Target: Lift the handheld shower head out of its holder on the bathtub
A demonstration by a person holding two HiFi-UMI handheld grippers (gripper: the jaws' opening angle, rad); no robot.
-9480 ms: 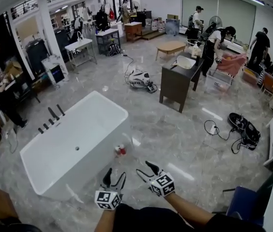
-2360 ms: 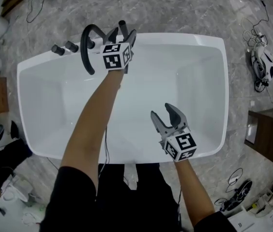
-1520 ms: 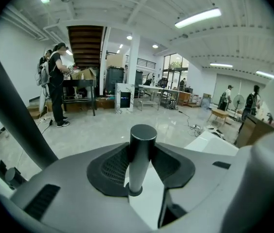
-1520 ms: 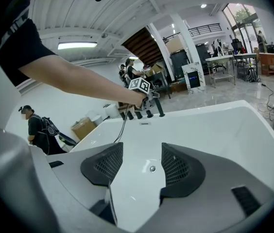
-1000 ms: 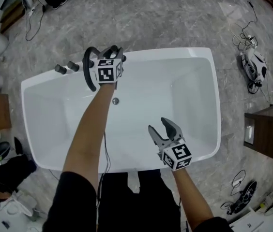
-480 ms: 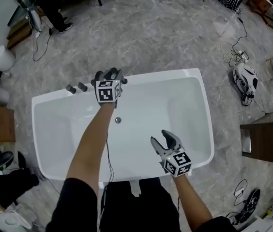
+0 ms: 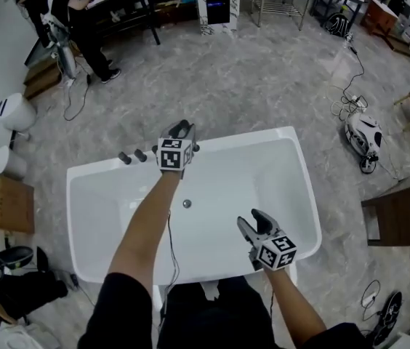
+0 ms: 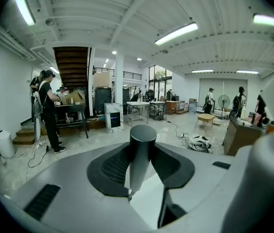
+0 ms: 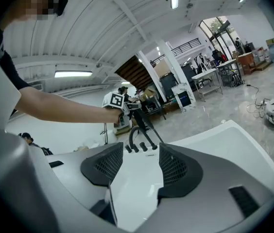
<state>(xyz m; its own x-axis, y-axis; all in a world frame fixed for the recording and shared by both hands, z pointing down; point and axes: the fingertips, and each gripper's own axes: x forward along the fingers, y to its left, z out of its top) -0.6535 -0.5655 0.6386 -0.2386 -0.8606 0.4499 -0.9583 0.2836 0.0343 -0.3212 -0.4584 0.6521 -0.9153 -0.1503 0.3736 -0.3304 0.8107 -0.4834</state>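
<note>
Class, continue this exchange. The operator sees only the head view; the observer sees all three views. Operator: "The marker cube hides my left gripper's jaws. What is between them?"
Observer: The left gripper view shows the black cylindrical handle of the shower head upright between the pads of the left gripper, which press on it.
Operator: Is it above the tub fittings?
Observer: Side-on, the right gripper view shows the left gripper well above the black spout and knobs on the bathtub rim.
</note>
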